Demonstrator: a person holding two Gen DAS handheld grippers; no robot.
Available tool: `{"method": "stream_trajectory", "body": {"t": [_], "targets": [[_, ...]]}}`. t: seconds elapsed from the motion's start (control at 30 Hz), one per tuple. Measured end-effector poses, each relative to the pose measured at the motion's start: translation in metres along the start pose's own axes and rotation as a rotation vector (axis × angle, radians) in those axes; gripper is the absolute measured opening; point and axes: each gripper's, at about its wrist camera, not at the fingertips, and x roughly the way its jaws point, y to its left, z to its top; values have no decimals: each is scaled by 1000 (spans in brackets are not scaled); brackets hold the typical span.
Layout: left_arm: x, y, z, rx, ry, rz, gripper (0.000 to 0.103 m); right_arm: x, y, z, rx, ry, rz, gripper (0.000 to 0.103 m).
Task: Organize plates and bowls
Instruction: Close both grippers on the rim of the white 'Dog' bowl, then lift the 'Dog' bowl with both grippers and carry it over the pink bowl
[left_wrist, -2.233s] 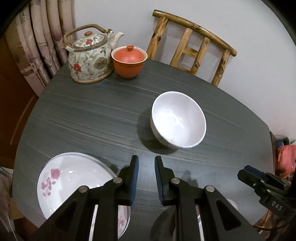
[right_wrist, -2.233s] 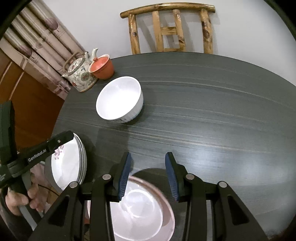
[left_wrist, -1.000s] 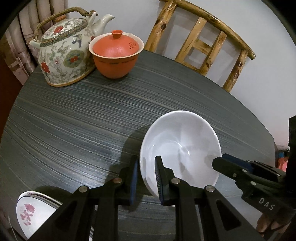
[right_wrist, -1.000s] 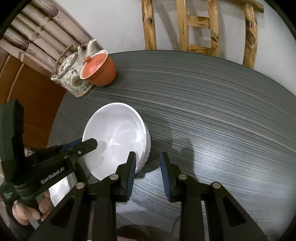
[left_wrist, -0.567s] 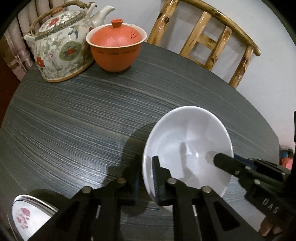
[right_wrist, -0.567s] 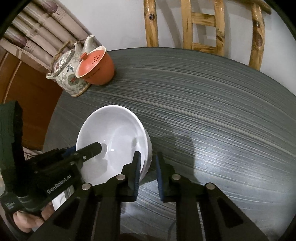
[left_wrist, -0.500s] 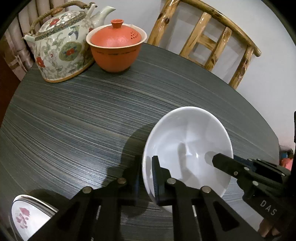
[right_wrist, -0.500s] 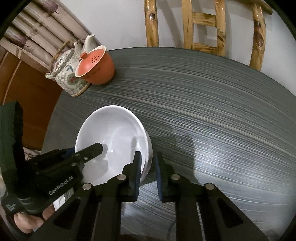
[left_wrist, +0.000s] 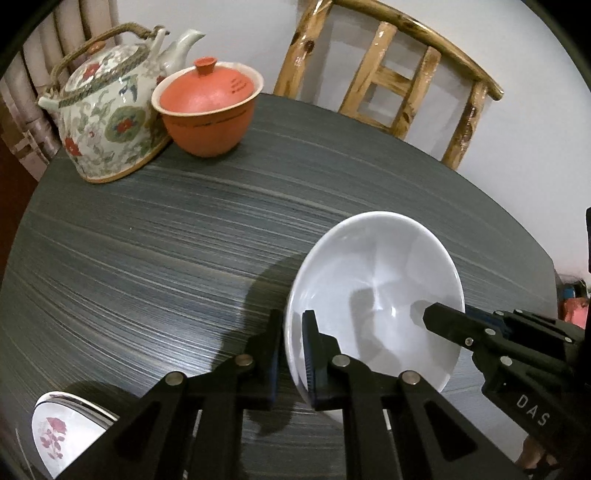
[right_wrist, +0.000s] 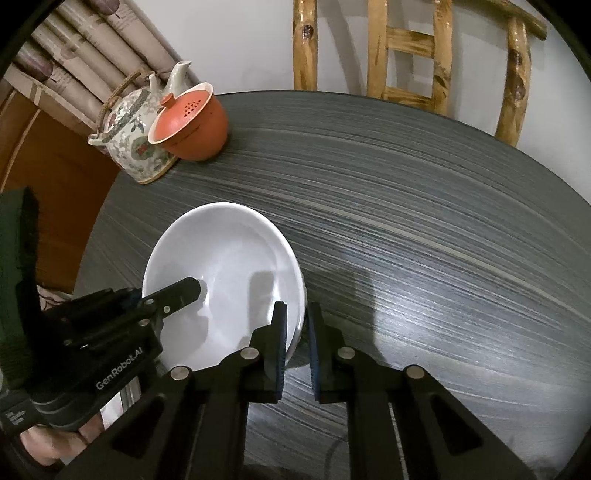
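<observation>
A plain white bowl (left_wrist: 373, 291) sits near the middle of the dark round table (left_wrist: 147, 243); it also shows in the right wrist view (right_wrist: 225, 273). My left gripper (left_wrist: 293, 343) is shut on the bowl's left rim, one finger inside, one outside. My right gripper (right_wrist: 295, 332) is shut on the opposite rim, and shows in the left wrist view (left_wrist: 439, 317). The left gripper shows in the right wrist view (right_wrist: 184, 291). A white plate with pink flowers (left_wrist: 62, 432) lies at the table's near left edge.
A flowered teapot (left_wrist: 107, 118) and an orange lidded cup (left_wrist: 208, 110) stand at the far left of the table. A wooden chair (left_wrist: 391, 85) is behind the table against a white wall. Curtains (right_wrist: 74, 62) hang at the left.
Both grippers moved forward to the white bowl and closed on its opposite rims. The bowl now looks slightly lifted or tilted between them.
</observation>
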Motion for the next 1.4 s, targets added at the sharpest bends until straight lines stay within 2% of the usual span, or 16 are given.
{"method": "stream_trajectory", "body": {"t": [0.53,0.97,1.4], "targets": [[-49,-39,-22,72,-23,-32,10,-53,-11,-24,41,-48,-10,11],[-88,-77,-60,140,-33,-50,10,-109,-17,-68,85,-93,-32,11],[-118,-85,-106,178,-41,-33,9,-134,-10,-122,115,-92,-50,11]]}}
